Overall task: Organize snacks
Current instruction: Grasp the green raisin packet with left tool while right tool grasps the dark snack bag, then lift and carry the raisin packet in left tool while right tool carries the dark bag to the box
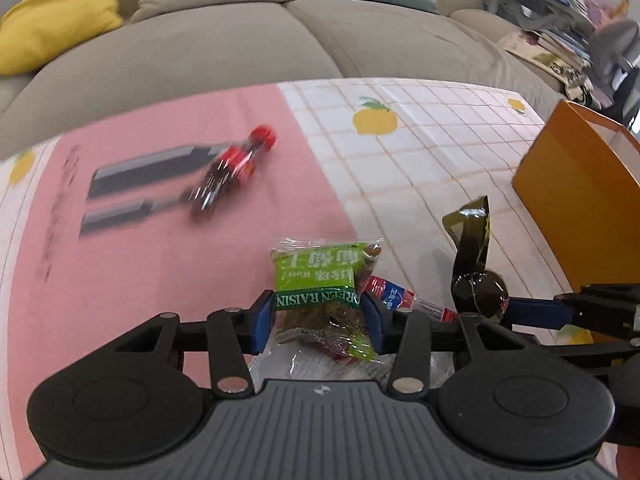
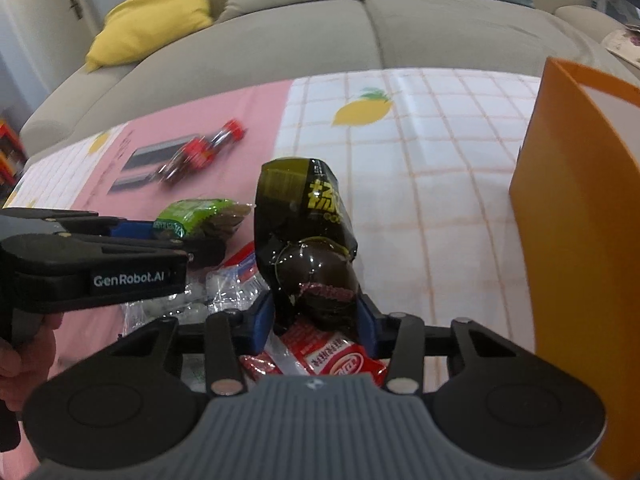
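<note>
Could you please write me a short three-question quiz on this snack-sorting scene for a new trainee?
1. True or false: the left gripper is shut on the green raisin packet.
2. What does the right gripper hold? A) a red-capped bottle B) the black snack pouch C) nothing
3. Fill in: the orange box stands to the ____ of both grippers.

Key: 1 true; 2 B; 3 right. The small red-capped bottle lies apart on the pink mat, held by neither gripper.
</note>
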A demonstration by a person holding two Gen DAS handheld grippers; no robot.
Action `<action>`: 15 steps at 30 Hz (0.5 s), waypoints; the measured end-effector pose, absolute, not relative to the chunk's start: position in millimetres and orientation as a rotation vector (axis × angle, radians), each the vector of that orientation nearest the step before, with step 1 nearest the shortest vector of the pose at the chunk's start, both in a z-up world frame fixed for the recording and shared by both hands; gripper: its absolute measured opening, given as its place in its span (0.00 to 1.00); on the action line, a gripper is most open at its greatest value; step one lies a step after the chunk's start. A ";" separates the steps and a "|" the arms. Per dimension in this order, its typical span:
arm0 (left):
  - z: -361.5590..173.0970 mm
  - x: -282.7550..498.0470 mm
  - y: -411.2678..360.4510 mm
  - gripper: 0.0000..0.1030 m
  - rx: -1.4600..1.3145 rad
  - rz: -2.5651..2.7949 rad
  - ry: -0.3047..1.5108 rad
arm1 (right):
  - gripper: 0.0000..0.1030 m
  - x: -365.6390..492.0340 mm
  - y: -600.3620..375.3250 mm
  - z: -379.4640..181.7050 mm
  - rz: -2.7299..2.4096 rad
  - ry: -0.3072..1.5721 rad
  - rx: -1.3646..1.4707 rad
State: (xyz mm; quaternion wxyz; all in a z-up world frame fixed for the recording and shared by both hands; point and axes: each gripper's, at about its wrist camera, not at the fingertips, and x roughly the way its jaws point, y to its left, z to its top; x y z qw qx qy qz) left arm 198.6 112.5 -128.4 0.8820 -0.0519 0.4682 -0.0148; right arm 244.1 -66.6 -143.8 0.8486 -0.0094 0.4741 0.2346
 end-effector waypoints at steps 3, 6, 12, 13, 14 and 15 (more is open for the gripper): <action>-125.6 172.0 117.0 0.50 -0.153 0.007 0.976 | 0.41 219.5 -69.8 -141.9 0.524 1.007 -0.042; -119.8 149.0 123.9 0.49 -0.186 0.067 0.956 | 0.40 199.7 -76.7 -140.0 0.519 0.999 -0.078; -108.1 110.7 134.0 0.48 -0.219 0.129 0.975 | 0.39 175.7 -90.9 -126.4 0.541 0.987 -0.117; -106.2 105.2 133.6 0.48 -0.216 0.137 0.975 | 0.39 170.1 -92.3 -124.6 0.547 0.988 -0.130; -104.4 99.2 133.9 0.48 -0.220 0.142 0.973 | 0.39 164.2 -93.1 -123.3 0.555 0.987 -0.141; -103.4 92.8 133.9 0.48 -0.226 0.143 0.972 | 0.39 157.8 -94.4 -122.2 0.565 0.984 -0.153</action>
